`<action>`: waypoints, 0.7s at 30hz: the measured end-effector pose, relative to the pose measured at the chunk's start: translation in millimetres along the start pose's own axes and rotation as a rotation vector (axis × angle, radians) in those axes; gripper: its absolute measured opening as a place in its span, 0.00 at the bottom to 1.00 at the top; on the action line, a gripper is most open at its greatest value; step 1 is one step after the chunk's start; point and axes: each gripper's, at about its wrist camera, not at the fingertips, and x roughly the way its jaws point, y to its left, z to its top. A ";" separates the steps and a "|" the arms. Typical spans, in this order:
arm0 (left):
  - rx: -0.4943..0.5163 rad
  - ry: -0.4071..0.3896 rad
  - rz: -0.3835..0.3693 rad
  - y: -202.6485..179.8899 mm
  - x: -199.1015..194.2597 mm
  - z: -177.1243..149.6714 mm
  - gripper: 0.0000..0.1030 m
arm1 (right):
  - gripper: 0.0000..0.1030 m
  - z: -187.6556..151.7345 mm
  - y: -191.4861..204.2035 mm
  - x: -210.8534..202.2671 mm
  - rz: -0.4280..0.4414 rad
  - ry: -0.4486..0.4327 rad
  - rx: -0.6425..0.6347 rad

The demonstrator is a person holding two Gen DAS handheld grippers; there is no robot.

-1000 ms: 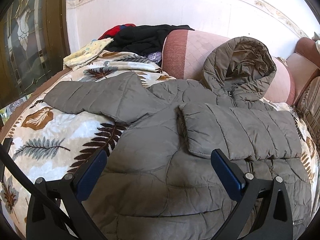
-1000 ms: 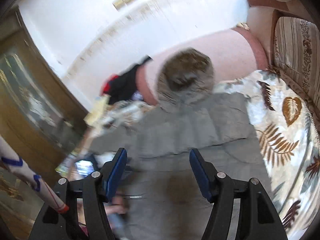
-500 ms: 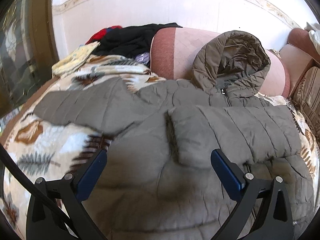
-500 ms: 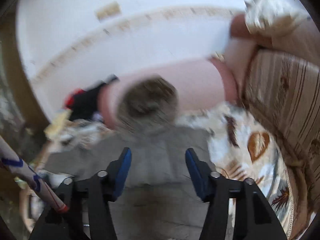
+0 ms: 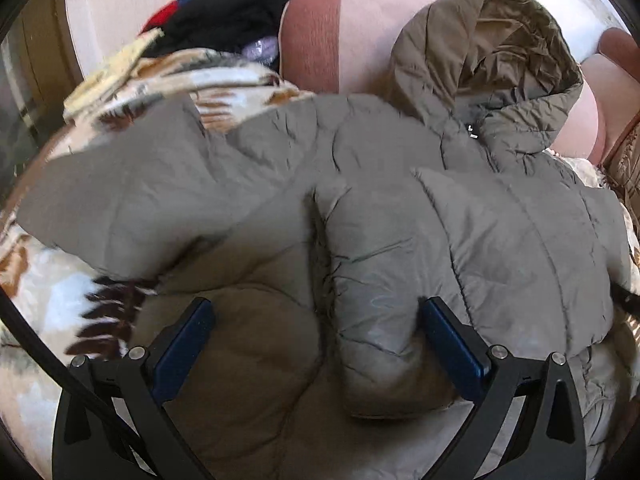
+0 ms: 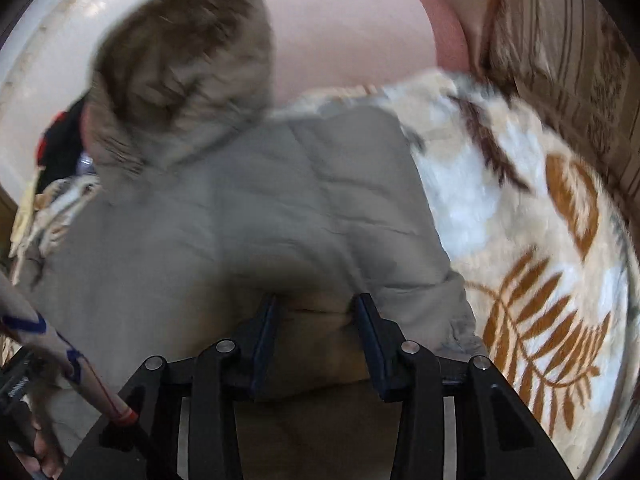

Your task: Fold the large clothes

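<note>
Jacket [image 5: 360, 184] — a grey-brown padded one with a hood [image 5: 492, 52] — lies spread front-up on a leaf-patterned blanket [image 5: 52, 304] that covers a sofa. The hood rests against the pink back cushion [image 5: 352, 28]. One sleeve [image 5: 500, 248] is folded across the chest, its cuff end pointing toward the left camera; the other sleeve [image 5: 120, 200] lies stretched out sideways over the blanket.

Left hand-held gripper [image 5: 316, 344]: fingers spread wide, low over the jacket body. The cuff end of the folded sleeve lies between the two fingers, with the right-side finger [image 5: 452, 344] close against the sleeve fabric. Nothing is pinched.

Right hand-held gripper [image 6: 316, 336]: fingers partly closed, with a raised fold of jacket fabric between them. The view is blurred, so whether the pads actually clamp the fabric cannot be told. This gripper sits at the jacket's edge nearest the blanket's [image 6: 540, 240] bare part, below the hood [image 6: 180, 68].

Surroundings: a pile of dark and red clothes [image 5: 224, 16] lies on the sofa behind the outstretched sleeve, beside the back cushion. A striped brown cushion [image 6: 568, 60] stands at the far side in the right wrist view. A pale striped rod-like item [image 6: 60, 344] crosses the lower left corner of that view — its nature is unclear.
</note>
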 end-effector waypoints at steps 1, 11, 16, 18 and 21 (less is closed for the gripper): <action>0.003 -0.002 0.002 -0.1 0.8 -0.9 1.00 | 0.42 1.3 -1.2 -0.1 0.006 0.005 0.006; -0.032 -0.122 0.003 12.0 -32.6 2.8 1.00 | 0.56 -4.3 33.1 -45.7 -0.049 -0.164 -0.104; -0.065 -0.152 -0.008 23.8 -42.7 8.3 1.00 | 0.62 -16.0 69.7 -69.9 0.020 -0.263 -0.225; -0.057 -0.162 0.017 26.6 -45.1 10.7 1.00 | 0.62 -20.7 82.6 -66.9 0.080 -0.248 -0.273; -0.082 -0.175 0.029 39.5 -48.0 15.2 1.00 | 0.62 -25.3 90.8 -50.8 0.077 -0.199 -0.303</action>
